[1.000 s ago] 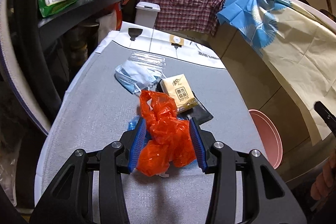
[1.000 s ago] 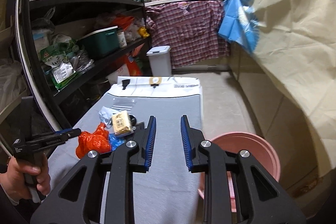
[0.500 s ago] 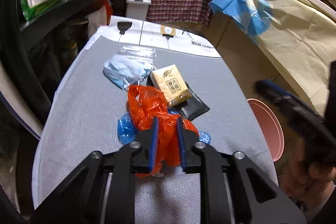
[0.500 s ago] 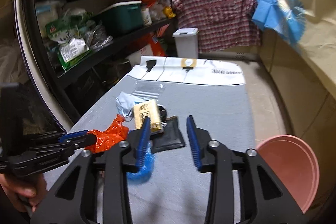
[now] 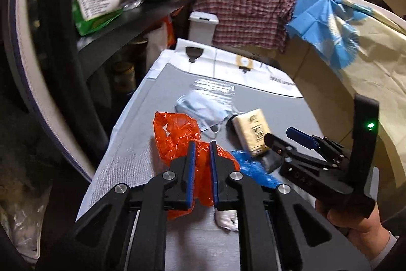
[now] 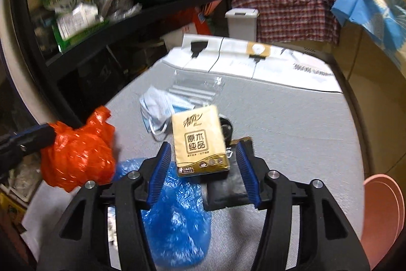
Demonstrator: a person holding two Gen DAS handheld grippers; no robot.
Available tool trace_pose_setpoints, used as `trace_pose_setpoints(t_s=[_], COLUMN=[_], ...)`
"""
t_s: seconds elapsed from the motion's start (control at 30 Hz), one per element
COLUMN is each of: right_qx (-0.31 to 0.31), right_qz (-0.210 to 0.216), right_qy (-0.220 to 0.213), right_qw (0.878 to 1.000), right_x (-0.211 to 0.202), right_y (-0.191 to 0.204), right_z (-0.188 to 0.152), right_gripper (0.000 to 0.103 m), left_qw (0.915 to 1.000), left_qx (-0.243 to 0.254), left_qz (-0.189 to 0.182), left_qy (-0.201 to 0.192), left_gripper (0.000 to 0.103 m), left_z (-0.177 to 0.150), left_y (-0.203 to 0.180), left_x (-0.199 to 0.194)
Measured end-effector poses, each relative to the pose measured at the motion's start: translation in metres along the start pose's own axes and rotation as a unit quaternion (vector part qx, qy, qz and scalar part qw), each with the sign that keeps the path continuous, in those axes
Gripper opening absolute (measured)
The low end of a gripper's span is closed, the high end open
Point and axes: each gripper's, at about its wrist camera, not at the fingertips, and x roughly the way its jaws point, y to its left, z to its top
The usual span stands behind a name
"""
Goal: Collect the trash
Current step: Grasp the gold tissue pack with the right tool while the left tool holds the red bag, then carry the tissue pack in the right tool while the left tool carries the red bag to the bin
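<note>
The crumpled plastic bag (image 6: 76, 156) is found at the left of the right wrist view, on the padded board (image 6: 291, 123). The tissue pack (image 6: 199, 141) is placed at centre, over a flat pouch (image 6: 228, 184). The face masks (image 6: 157, 106) are set behind it, the shoe cover (image 6: 175, 217) before it. A basin (image 6: 383, 217) is seen at lower right, off the board.

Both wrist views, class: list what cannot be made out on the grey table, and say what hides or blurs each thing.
- Black item: right wrist view, partly under the tissue pack; its kind is unclear.
- Blue plastic: lower part behind the right gripper, whose jaws are opening.
- Orange bag: left wrist view, its middle hidden by the left gripper clamping it.
- Shelf packets: motion-blurred, labels unreadable.
</note>
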Motion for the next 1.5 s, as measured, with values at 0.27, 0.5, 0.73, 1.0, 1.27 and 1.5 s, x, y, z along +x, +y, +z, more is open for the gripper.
trace_pose_setpoints(t_s=[0.27,0.5,0.73,1.0,1.27,1.5], right_qx=[-0.023,-0.035,-0.042,-0.023,-0.020,-0.015], right_qz=[-0.014,-0.020,-0.025,-0.026,-0.035,-0.040], right_qy=[0.035,0.046,0.029,-0.013,-0.035,-0.044], right_qw=[0.999,0.998,0.998,0.999,0.999,0.998], right_x=[0.028,0.037,0.021,-0.030,-0.087,-0.137], right_y=[0.005,0.007,0.007,-0.001,-0.008,-0.014], right_z=[-0.007,-0.008,-0.006,0.007,0.008,-0.002], right_gripper=[0.058,0.056,0.053,0.053,0.053,0.053], left_qw=[0.9999,0.9998,0.9999,0.9998,0.9990,0.9980], left_qx=[0.005,0.014,0.015,0.020,0.036,0.045], left_qz=[0.007,0.004,0.001,-0.001,-0.008,-0.021], left_qy=[0.010,0.013,0.005,-0.010,-0.027,-0.038], left_gripper=[0.011,0.011,0.011,0.011,0.011,0.011], left_z=[-0.001,-0.002,-0.001,-0.001,-0.003,-0.005], left_y=[0.001,-0.002,-0.002,-0.004,-0.016,-0.025], left_x=[0.011,0.014,0.009,-0.003,-0.022,-0.038])
